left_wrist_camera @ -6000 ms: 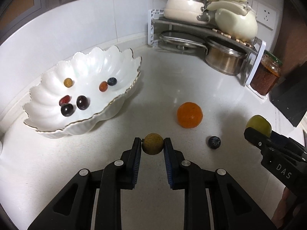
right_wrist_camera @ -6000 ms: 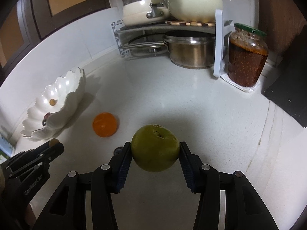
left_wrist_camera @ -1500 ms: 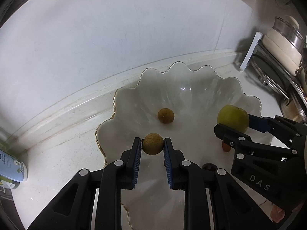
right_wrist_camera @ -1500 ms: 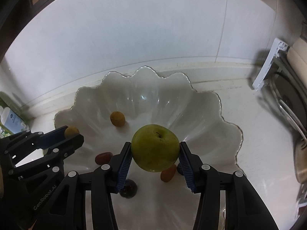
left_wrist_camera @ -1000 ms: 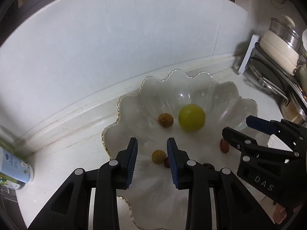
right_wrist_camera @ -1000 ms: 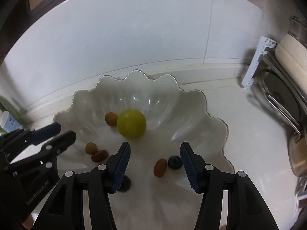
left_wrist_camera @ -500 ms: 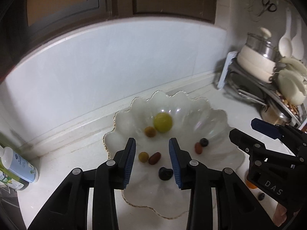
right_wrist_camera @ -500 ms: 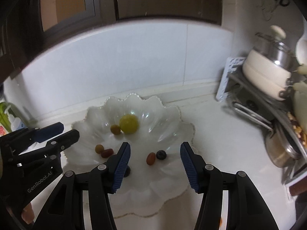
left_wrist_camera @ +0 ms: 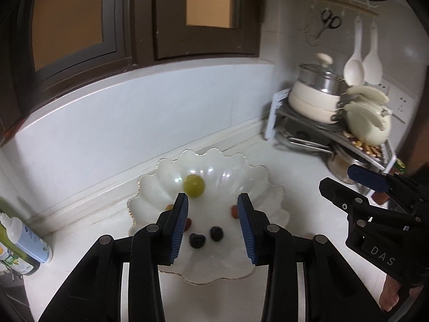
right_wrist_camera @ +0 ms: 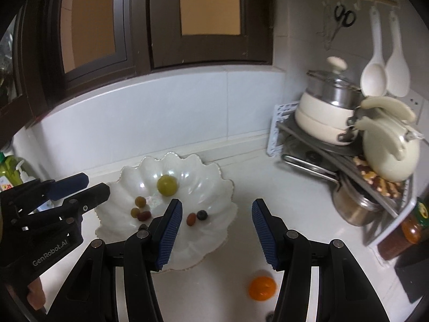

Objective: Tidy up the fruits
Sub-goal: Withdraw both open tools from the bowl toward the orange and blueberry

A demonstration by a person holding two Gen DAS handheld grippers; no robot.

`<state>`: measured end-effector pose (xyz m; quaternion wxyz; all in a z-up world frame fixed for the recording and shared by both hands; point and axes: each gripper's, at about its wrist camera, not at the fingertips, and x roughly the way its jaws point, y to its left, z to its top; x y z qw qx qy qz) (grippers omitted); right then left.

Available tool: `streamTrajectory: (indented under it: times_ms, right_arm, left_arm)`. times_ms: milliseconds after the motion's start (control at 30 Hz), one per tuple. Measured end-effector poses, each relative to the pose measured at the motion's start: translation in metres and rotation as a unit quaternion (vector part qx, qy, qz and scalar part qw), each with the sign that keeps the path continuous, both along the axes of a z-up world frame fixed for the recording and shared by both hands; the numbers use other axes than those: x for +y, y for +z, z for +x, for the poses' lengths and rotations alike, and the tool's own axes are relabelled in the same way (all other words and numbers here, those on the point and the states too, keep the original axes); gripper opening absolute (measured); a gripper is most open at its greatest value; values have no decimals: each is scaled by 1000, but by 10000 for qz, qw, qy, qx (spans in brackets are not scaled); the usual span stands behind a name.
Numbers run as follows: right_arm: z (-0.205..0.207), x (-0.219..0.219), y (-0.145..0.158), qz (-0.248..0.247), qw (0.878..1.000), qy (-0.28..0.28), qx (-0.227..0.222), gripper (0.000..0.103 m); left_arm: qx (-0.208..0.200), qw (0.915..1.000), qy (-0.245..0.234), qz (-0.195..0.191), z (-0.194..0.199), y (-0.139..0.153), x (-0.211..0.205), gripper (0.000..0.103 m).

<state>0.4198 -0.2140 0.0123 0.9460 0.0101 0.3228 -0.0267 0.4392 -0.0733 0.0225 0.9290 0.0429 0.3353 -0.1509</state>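
Landmark: scalloped bowl [right_wrist_camera: 214, 177] on counter.
Left gripper [left_wrist_camera: 212, 201]: above bowl, fingers spread, empty.
Right gripper [right_wrist_camera: 217, 206]: above bowl, fingers spread, empty.
Green fruit [right_wrist_camera: 167, 185]: inside bowl.
Orange [right_wrist_camera: 262, 287]: outside bowl, on counter.

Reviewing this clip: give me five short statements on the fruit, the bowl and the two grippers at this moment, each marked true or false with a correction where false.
1. The green apple lies inside the scalloped white bowl. True.
2. The right gripper is shut on the green apple. False: its jaws stand open and hold nothing.
3. The orange sits on the countertop, outside the bowl. True.
4. The left gripper holds a small brown fruit. False: it is open and empty, above the bowl.
5. The bowl holds only the green apple. False: several small fruits lie in it too, among them a dark blue berry.
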Motion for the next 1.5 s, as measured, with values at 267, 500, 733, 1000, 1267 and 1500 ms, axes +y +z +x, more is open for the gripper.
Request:
streamTrajectory:
  times_ms: [267, 500, 733, 1000, 1267, 1500]
  right_arm:
    - [-38, -14, 15, -7, 9989, -373, -276, 56]
    - [-72, -20, 27, -136, 9965, -660, -495, 56]
    - [-101, -21, 34, -169, 9936, -907, -656, 56]
    - [-126, -13, 30, -301, 9902, -1175, -689, 56]
    - [-143, -4, 25, -444, 9875, -1356, -671, 56]
    - [-154, -1, 9, -385, 9876, -1437, -494, 56]
  left_arm:
    - [-164, 9992, -362, -78, -25, 13, -16, 38]
    - [-311, 9972, -673, -136, -47, 23, -26, 39]
    - [-368, 9945, -968, -179, -67, 29, -31, 39]
    - [-381, 9904, -1320, -133, -81, 26, -34, 40]
    - [-331, 9861, -1626, -83, -94, 16, -31, 40]
    - [-468, 9779, -2039, -21, -108, 4, -35, 40]
